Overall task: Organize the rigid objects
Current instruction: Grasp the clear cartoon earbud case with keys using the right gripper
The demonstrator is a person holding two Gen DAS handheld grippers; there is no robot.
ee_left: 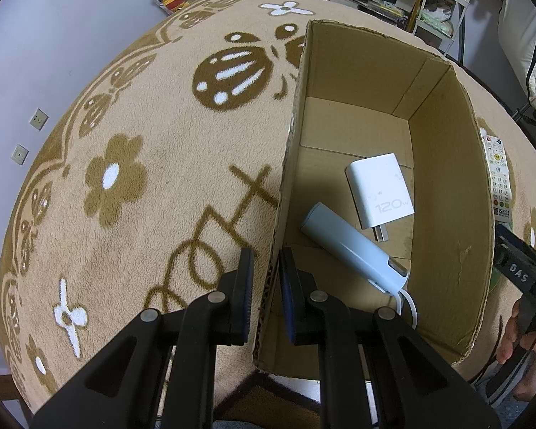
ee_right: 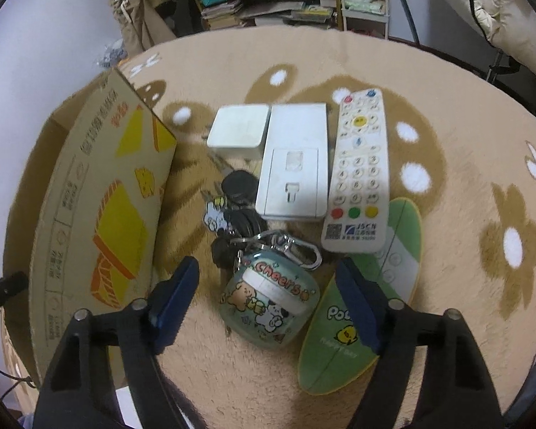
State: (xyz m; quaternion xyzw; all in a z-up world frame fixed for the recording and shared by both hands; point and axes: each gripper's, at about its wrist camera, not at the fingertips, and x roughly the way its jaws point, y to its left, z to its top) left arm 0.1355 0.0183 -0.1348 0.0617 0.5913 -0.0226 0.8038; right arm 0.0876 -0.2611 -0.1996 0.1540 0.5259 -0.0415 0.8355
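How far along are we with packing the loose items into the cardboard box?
Done: the 120W charger and blue-grey tube device lie in the cardboard box.

In hand: left gripper clamps the box wall; right gripper straddles the cartoon earbud case, not yet gripping.

Left: remote, white plate, white adapter, keys, green mat.

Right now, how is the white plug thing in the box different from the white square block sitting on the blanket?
The white charger lies flat inside the cardboard box; the white square block sits outside it on the blanket. The charger shows grey "120W" lettering and two metal prongs; the block's top looks plain. The charger lies near a pale blue tube; the block is beside a flat white case. Both are white, boxy and rigid.
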